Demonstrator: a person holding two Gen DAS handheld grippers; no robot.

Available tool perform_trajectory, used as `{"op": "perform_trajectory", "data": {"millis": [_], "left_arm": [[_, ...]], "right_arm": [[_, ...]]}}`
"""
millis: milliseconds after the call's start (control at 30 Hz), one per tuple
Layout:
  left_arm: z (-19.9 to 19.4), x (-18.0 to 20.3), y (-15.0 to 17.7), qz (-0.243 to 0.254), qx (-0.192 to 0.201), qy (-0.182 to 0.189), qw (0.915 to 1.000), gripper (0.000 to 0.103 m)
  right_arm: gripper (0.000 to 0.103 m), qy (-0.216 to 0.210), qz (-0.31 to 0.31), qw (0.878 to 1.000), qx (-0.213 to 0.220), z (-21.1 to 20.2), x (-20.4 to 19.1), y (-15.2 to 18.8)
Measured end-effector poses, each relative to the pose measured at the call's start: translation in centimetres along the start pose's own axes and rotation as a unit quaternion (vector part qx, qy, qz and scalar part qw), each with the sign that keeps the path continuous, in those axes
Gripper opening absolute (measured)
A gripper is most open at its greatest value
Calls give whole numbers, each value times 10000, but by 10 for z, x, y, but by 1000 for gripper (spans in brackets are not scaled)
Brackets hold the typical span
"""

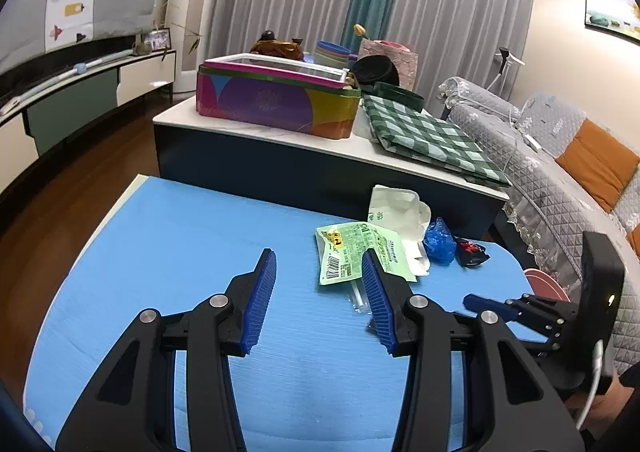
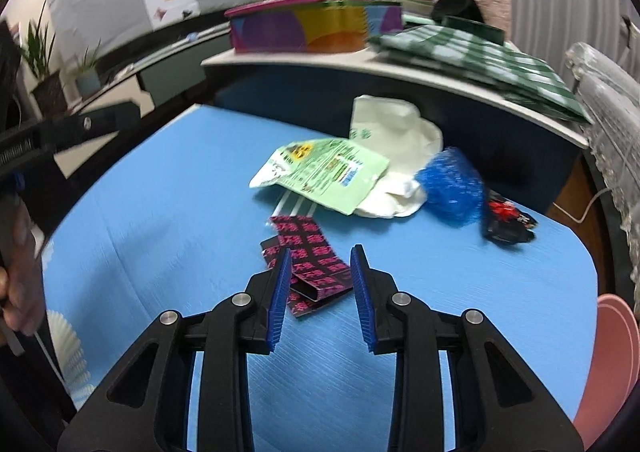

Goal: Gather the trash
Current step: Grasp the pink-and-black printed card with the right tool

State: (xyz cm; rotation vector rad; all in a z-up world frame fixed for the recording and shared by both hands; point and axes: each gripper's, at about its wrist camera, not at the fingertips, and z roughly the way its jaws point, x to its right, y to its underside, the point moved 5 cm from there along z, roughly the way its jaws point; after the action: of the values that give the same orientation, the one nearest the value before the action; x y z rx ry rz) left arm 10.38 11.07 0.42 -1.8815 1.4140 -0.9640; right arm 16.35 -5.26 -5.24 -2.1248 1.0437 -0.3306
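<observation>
Trash lies on a blue mat [image 1: 168, 236] [image 2: 168, 188]: a green snack wrapper [image 1: 348, 252] [image 2: 324, 172], a white plastic bag [image 1: 394, 208] [image 2: 392, 140], a crumpled blue bag [image 1: 439, 242] [image 2: 450, 188], a small black-and-red wrapper [image 1: 472, 250] [image 2: 506, 222] and a black-and-pink patterned packet [image 2: 308, 252]. My left gripper [image 1: 320, 268] is open and empty, its right finger over the green wrapper's edge. My right gripper [image 2: 320, 266] is open, its fingers either side of the patterned packet. It also shows at the right of the left wrist view [image 1: 516, 306].
A low table [image 1: 280, 136] behind the mat carries a colourful box [image 1: 276, 100], a green checked cloth [image 1: 432, 136] and cups. A grey sofa [image 1: 560, 172] stands to the right. A pink bin [image 2: 608, 352] sits at the mat's right edge. A clear straw wrapper [image 1: 360, 298] lies under the green wrapper.
</observation>
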Motion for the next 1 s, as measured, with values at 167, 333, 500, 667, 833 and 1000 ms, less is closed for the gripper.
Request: {"op": "perform_trajectory", "data": {"millis": [167, 333, 500, 667, 833, 1000], "left_arm": [[7, -6, 0, -95, -57, -19, 9999, 44], [16, -8, 3, -122, -135, -38, 9998, 44], [34, -13, 9, -233, -325, -91, 9992, 44], [55, -15, 15, -352, -504, -103, 9981, 44], [79, -10, 19, -404, -628, -102, 9972, 44], [101, 2, 20, -393, -716, -49, 9967, 44]], "right_arm": [[33, 181, -403, 9986, -274, 21, -9, 5], [31, 315, -637, 9966, -416, 30, -10, 9], [10, 280, -716, 9962, -411, 28, -9, 9], [2, 284, -661, 9967, -387, 20, 2, 13], [1, 347, -375, 9980, -363, 8, 24, 15], [1, 475, -86, 9981, -382, 2, 47, 20]]}}
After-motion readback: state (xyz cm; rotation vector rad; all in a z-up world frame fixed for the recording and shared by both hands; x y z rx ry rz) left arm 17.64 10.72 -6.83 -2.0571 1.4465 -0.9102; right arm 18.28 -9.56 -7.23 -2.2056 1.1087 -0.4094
